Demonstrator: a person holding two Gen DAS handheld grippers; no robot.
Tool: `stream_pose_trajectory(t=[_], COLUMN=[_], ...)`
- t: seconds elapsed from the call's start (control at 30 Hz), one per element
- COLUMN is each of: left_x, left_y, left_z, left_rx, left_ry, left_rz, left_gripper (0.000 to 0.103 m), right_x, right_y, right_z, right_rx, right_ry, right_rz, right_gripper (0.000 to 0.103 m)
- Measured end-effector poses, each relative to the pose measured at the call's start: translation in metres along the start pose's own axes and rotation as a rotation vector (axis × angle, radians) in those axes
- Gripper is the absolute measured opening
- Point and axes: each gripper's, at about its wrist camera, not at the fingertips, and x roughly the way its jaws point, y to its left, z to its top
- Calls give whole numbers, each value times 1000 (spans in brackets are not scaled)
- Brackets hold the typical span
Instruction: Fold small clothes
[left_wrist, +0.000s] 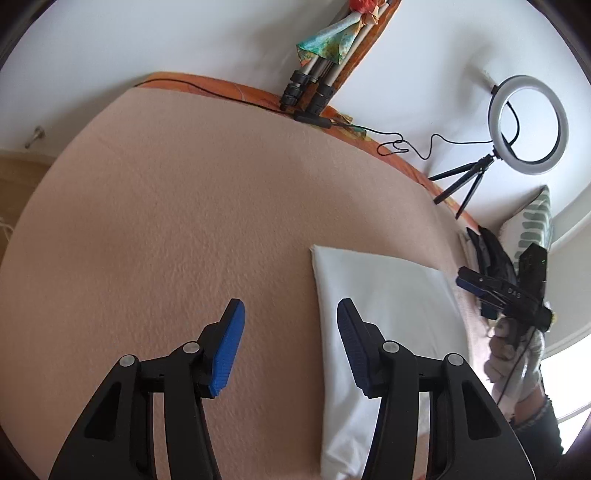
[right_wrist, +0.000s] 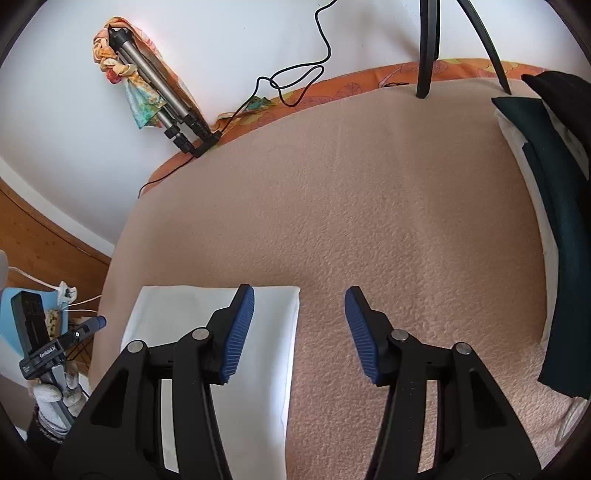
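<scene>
A white cloth lies folded into a flat rectangle on the peach blanket. In the right wrist view the white cloth sits at the lower left. My left gripper is open and empty, hovering over the cloth's left edge. My right gripper is open and empty, hovering over the cloth's right edge. The right gripper also shows in the left wrist view, beyond the cloth's right side. The left gripper shows in the right wrist view, off the bed's left edge.
A stack of dark and white clothes lies at the blanket's right side. A ring light on a small tripod and a folded tripod stand along the wall. A black cable runs along the far edge.
</scene>
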Motion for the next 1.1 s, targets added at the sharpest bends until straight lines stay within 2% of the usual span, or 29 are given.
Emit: stream_pose_trajectory(t=[0.13, 0.27, 0.37, 0.5, 0.6, 0.77, 1.0, 1.1], left_x=[-13, -14, -12, -8, -9, -3, 4, 9], left_y=[1, 1, 7, 14, 15, 10, -5, -8], left_z=[-32, -62, -81, -100, -104, -105, -103, -99], left_rx=[-72, -121, -199, -279, -313, -309, -217, -219], left_ry=[36, 78, 111, 125, 86, 65, 43, 36], left_rz=[-76, -110, -154, -184, -212, -259, -256, -261], left_gripper=[51, 51, 51, 51, 51, 51, 51, 51], right_x=[2, 3, 7, 12, 16, 23, 29, 31], right_y=[-5, -8, -7, -7, -6, -1, 0, -1], right_z=[-6, -8, -8, -8, -4, -2, 1, 2], right_rx=[27, 30, 15, -8, -20, -52, -49, -31], right_ry=[19, 17, 29, 42, 47, 54, 48, 35], right_rz=[47, 83, 113, 129, 139, 178, 227, 249], right_gripper=[56, 56, 56, 56, 56, 56, 56, 56])
